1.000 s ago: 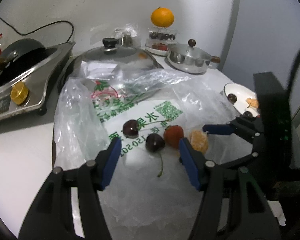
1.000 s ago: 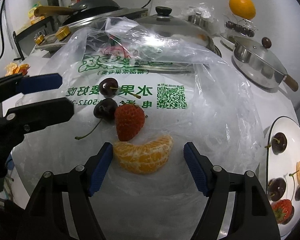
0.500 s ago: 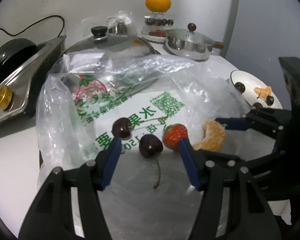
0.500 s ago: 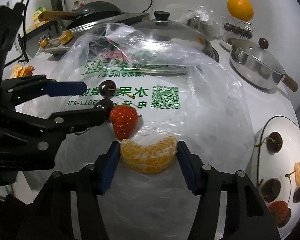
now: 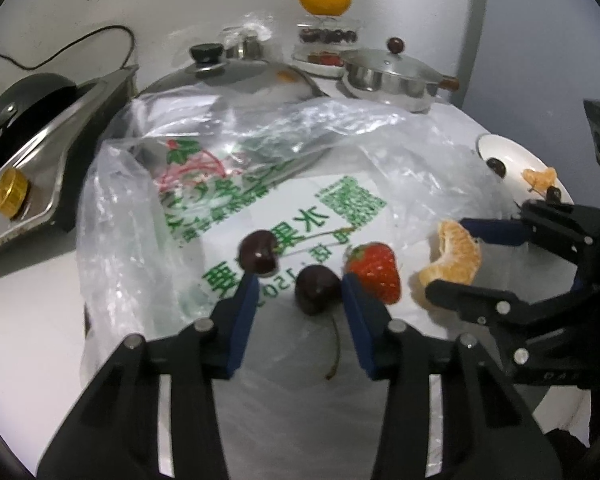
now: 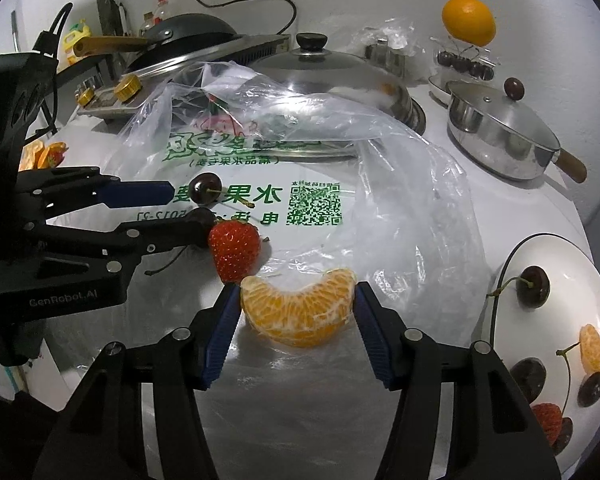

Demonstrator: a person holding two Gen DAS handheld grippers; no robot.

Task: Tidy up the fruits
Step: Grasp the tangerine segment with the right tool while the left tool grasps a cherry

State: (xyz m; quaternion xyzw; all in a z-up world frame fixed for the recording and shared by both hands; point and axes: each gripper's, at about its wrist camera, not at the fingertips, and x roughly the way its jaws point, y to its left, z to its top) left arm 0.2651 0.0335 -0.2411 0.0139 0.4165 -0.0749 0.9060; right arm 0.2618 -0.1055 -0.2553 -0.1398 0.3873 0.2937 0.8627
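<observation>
Item: orange segment (image 6: 300, 314), a peeled crescent with pale membrane and soft, juicy flesh, lying on the printed plastic bag (image 6: 400, 208) just in front of the strawberry (image 6: 234, 250); likely light, easily crushed and slick on the film, so best taken by its two tips with gentle pressure. The right gripper (image 6: 296, 320) has just been closing, and its fingers now grasp the segment end to end. Beside the strawberry a dark cherry (image 5: 317, 289) sits between the left gripper (image 5: 298, 304) fingers, which have just been closing, one pad touching, the other apart.
</observation>
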